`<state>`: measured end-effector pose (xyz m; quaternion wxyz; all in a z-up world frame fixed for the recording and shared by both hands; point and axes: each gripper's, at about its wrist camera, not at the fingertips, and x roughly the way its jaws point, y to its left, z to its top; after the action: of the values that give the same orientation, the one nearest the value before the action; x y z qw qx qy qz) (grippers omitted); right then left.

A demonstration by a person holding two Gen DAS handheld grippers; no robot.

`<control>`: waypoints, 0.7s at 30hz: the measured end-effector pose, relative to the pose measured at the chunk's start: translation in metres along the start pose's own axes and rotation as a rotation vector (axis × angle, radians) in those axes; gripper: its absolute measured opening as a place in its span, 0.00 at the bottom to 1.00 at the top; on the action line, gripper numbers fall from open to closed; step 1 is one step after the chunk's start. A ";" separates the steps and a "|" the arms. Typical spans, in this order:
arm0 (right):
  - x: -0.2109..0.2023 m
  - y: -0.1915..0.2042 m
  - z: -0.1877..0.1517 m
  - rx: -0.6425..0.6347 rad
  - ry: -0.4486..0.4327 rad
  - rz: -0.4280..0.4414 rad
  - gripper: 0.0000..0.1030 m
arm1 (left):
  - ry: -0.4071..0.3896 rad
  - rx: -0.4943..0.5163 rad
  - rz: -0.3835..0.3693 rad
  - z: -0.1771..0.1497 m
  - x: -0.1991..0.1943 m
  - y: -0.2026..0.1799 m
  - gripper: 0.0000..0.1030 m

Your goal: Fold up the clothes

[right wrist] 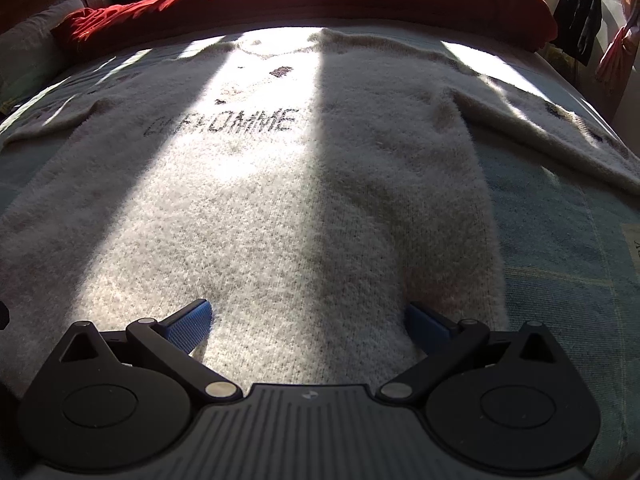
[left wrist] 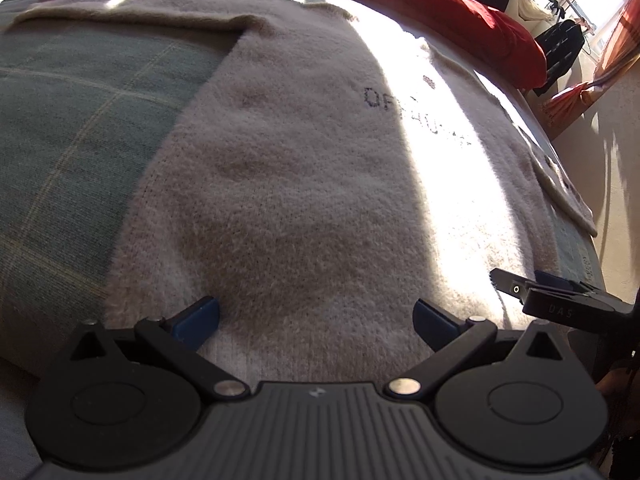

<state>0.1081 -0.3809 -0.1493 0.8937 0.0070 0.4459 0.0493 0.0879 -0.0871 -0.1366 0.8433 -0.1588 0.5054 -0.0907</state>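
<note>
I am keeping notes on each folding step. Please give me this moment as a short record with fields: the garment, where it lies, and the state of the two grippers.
garment: fuzzy cream sweater with dark lettering on the chest
lay: spread flat, front up, sleeves out to both sides
surface: green plaid bed cover
behind it: red blanket
left gripper: open, fingers over the sweater's near hem
right gripper: open, fingers over the hem too
fold progress: no fold made yet

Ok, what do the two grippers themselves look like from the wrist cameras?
Both match: left gripper and right gripper have black linkage arms, silver pivot pins, round black discs, a ribbed grey body, and blue textured pads. The right gripper's side, seen from the left camera, bears pale lettering.
</note>
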 end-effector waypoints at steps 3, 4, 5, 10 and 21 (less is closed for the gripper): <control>0.000 0.000 0.000 0.001 0.000 0.000 1.00 | 0.001 0.020 0.012 -0.001 0.001 -0.003 0.99; 0.000 0.000 0.000 0.001 0.000 -0.001 1.00 | 0.001 0.025 0.014 -0.001 0.001 -0.004 0.99; 0.000 0.001 0.000 0.000 -0.001 -0.002 1.00 | 0.001 0.027 0.015 -0.001 0.001 -0.004 0.99; 0.000 0.001 0.000 0.000 -0.003 -0.005 1.00 | -0.001 0.023 0.012 -0.001 0.001 -0.003 0.99; -0.003 0.000 -0.006 0.001 -0.044 0.001 1.00 | -0.091 0.092 0.014 0.013 -0.008 -0.013 0.99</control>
<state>0.1015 -0.3816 -0.1504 0.9032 0.0090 0.4263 0.0493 0.0957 -0.0947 -0.1198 0.8723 -0.1205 0.4631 -0.1007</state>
